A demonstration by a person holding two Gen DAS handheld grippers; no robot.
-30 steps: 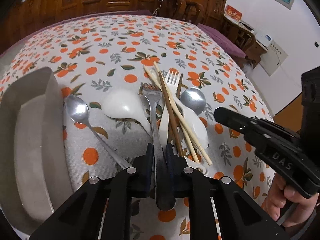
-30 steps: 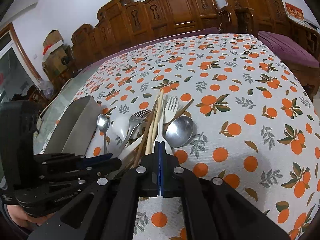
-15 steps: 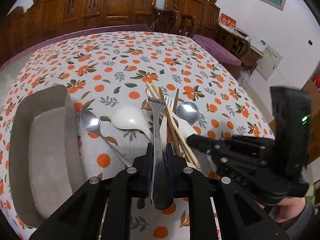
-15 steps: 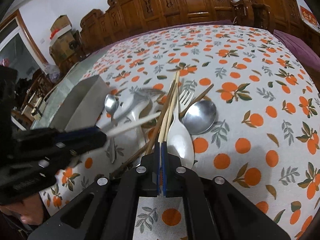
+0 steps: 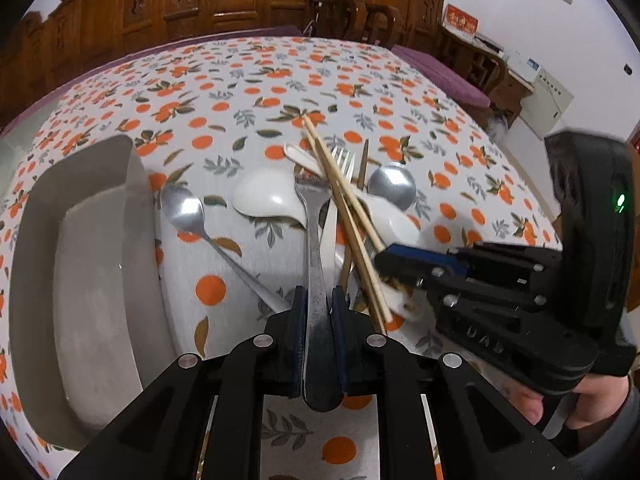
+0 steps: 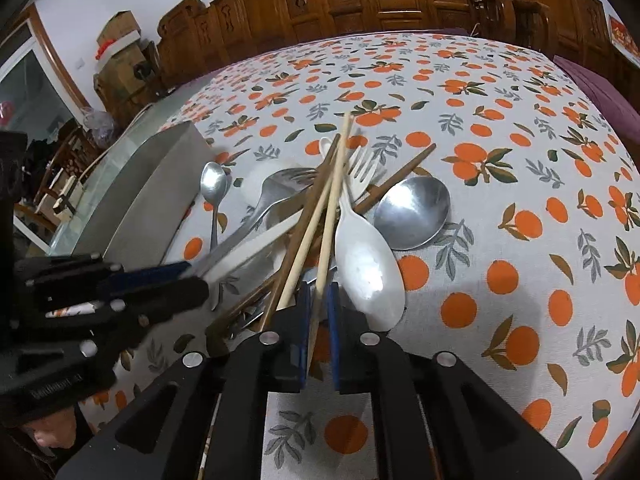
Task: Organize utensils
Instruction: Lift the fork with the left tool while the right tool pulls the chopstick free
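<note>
- Your left tongs (image 5: 319, 308) point steeply down at the table (image 5: 248, 76), which carries an orange-print cloth, and they are clamped on the handle of the steel fork (image 5: 314, 240); its tines reach away from you into the heap.
- Your right tongs (image 6: 318, 312) also tilt steeply down, just right of the left ones. Their jaws are opening, and one pale bamboo chopstick (image 6: 330, 216) runs between the blue pads (image 6: 333, 320), which stand slightly clear of it.
- In the left wrist view, your right hand (image 5: 560, 396) grips its tool from below at the near right edge.
- The heap lies mid-table: a white plastic spoon (image 6: 366, 264), a large steel spoon (image 6: 414, 212) right of it, a white plastic fork (image 6: 362, 172), dark brown chopsticks (image 6: 400, 178) and a white ceramic soup spoon (image 5: 266, 198).
- A small steel teaspoon (image 5: 184, 208) lies left of the heap, beside the grey rectangular tray (image 5: 40, 240) at the table's left edge.
</note>
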